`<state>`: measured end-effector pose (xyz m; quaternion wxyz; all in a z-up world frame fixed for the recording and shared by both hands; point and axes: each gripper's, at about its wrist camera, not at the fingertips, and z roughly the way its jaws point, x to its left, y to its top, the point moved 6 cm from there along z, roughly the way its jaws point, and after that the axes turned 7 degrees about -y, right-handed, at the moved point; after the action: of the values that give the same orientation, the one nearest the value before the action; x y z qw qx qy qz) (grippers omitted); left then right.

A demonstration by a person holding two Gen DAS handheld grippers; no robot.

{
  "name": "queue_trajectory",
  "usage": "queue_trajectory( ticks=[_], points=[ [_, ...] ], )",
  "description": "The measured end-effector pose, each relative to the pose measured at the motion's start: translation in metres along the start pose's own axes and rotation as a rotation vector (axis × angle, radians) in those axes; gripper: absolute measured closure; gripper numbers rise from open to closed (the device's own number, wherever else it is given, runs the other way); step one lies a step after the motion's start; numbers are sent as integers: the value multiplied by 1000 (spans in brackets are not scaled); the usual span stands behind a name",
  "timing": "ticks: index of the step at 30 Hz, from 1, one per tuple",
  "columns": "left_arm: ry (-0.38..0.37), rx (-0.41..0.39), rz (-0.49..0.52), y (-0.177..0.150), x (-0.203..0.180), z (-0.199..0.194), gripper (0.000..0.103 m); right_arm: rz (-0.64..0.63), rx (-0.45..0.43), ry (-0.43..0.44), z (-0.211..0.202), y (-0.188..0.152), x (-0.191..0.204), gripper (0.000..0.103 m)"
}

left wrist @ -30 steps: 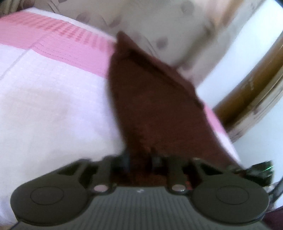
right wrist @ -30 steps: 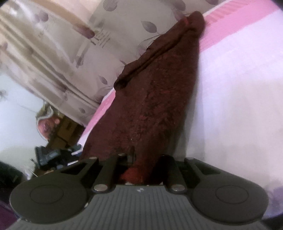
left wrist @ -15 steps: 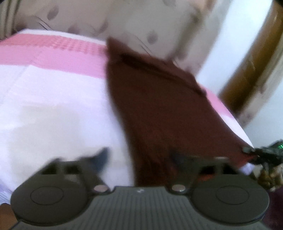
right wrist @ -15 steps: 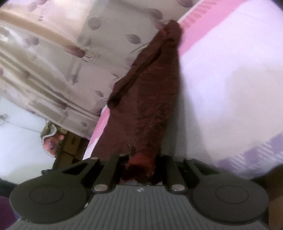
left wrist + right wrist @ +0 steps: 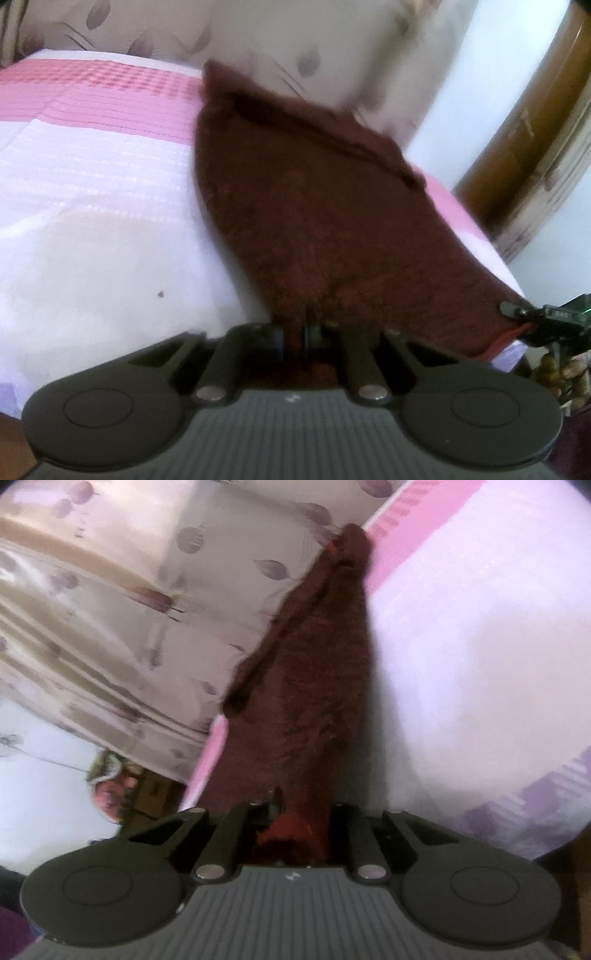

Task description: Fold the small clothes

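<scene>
A dark maroon cloth (image 5: pixel 317 206) lies stretched along the right side of a bed with a pink and white cover (image 5: pixel 96 192). My left gripper (image 5: pixel 295 334) is shut on the cloth's near edge. The right gripper (image 5: pixel 517 314) shows at the far right of the left wrist view, pinching the cloth's near right corner. In the right wrist view my right gripper (image 5: pixel 301 812) is shut on a bunched red-trimmed corner of the cloth (image 5: pixel 314 686), which runs away from it to the bed's far edge. The far end of the cloth is folded over.
A beige curtain with leaf print (image 5: pixel 129 602) hangs behind the bed. A brown wooden frame (image 5: pixel 524 122) stands at the right. Clutter sits on the floor (image 5: pixel 114 786) beside the bed. The bed cover (image 5: pixel 480 627) spreads to the right of the cloth.
Half a second ago my left gripper stood open off the cloth; now it is shut on the near edge. The right gripper kept its hold and shifted a little.
</scene>
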<state>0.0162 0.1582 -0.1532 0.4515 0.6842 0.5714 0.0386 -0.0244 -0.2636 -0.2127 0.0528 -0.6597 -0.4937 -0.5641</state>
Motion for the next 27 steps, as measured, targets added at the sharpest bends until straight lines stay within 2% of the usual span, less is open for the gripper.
queue_trajectory(
  ticks=[4, 12, 17, 27],
  points=[
    [75, -15, 37, 0, -8, 2, 94, -84, 20, -85, 4, -3, -5, 87],
    [222, -10, 164, -5, -28, 12, 93, -164, 1, -119, 4, -7, 2, 87],
    [257, -9, 201, -5, -32, 17, 93, -175, -6, -122, 1, -10, 3, 87],
    [273, -12, 218, -5, -36, 18, 93, -193, -21, -132, -1, -10, 5, 87]
  ],
)
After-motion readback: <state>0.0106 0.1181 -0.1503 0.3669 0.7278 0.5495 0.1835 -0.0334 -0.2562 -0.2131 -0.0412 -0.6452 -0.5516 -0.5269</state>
